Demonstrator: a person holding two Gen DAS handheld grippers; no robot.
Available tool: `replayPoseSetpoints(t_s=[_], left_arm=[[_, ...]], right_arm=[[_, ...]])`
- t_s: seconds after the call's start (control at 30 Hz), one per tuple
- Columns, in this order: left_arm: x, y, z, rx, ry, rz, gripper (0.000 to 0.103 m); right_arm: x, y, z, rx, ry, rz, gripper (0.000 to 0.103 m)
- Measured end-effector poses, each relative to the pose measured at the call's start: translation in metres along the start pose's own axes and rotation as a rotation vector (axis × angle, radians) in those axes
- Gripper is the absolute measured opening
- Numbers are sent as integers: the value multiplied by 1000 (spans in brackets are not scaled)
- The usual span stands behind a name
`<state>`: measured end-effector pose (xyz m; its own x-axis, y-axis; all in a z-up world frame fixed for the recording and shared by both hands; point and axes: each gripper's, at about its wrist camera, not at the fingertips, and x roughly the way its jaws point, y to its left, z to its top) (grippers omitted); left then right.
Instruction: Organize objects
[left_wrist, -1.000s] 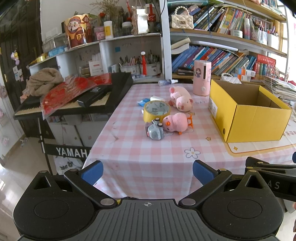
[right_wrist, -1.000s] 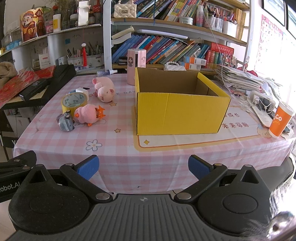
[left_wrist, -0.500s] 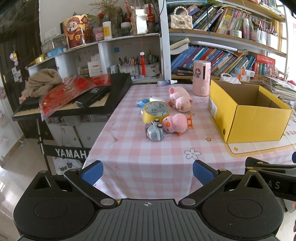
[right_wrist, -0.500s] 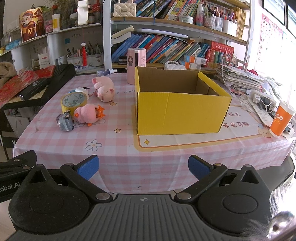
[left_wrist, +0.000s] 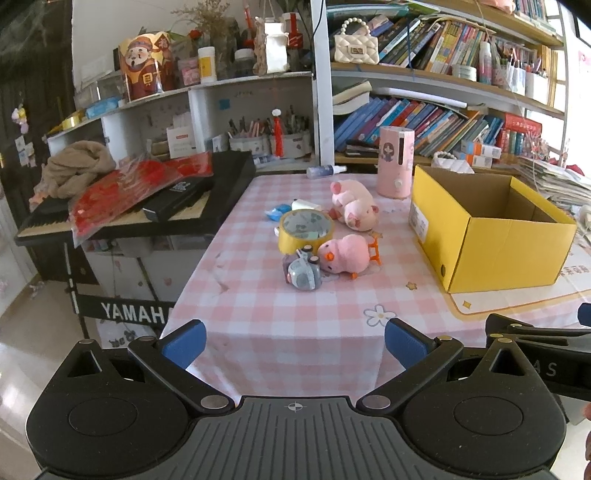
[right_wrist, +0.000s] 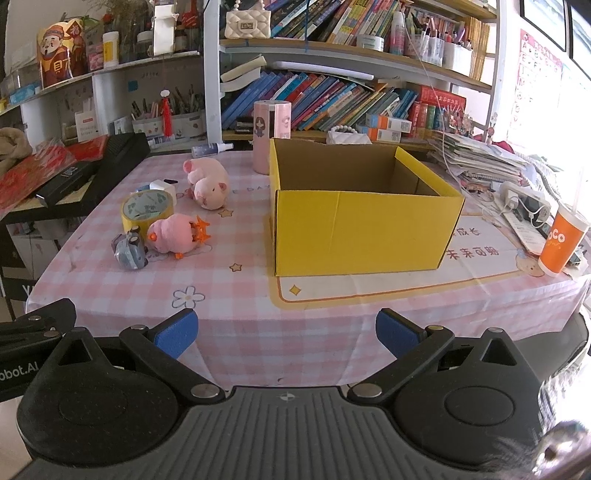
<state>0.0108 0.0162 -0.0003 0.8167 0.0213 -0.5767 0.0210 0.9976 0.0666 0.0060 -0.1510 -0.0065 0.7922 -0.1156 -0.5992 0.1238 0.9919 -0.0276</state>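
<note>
An open yellow cardboard box (left_wrist: 491, 243) (right_wrist: 362, 229) stands on the pink checked table, nothing showing inside it. Left of it lie a pink plush chick (left_wrist: 345, 254) (right_wrist: 173, 238), a pink plush pig (left_wrist: 352, 208) (right_wrist: 208, 182), a yellow tape roll (left_wrist: 304, 230) (right_wrist: 146, 210) and a small grey toy car (left_wrist: 303, 273) (right_wrist: 129, 253). My left gripper (left_wrist: 293, 343) is open and empty before the table's near edge. My right gripper (right_wrist: 286, 332) is open and empty, facing the box.
A pink cylinder (left_wrist: 395, 168) stands behind the box, a small spray bottle (left_wrist: 325, 171) lies at the back. A Yamaha keyboard (left_wrist: 147, 206) is left of the table. An orange cup (right_wrist: 561, 245) and papers sit at right. Bookshelves fill the back.
Both views have crept very slightly closer to the table. Nothing on the table has moved and both grippers stay open.
</note>
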Motion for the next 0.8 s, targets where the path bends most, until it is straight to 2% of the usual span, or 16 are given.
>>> replayPoseSetpoints(t_s=[0.37, 0.8], left_arm=[[1, 11, 0, -25, 13, -20, 103], [3, 13, 0, -40, -4, -18, 103]], right_arm=[[-3, 3, 4, -4, -13, 8, 103], [4, 3, 2, -16, -10, 63, 97]])
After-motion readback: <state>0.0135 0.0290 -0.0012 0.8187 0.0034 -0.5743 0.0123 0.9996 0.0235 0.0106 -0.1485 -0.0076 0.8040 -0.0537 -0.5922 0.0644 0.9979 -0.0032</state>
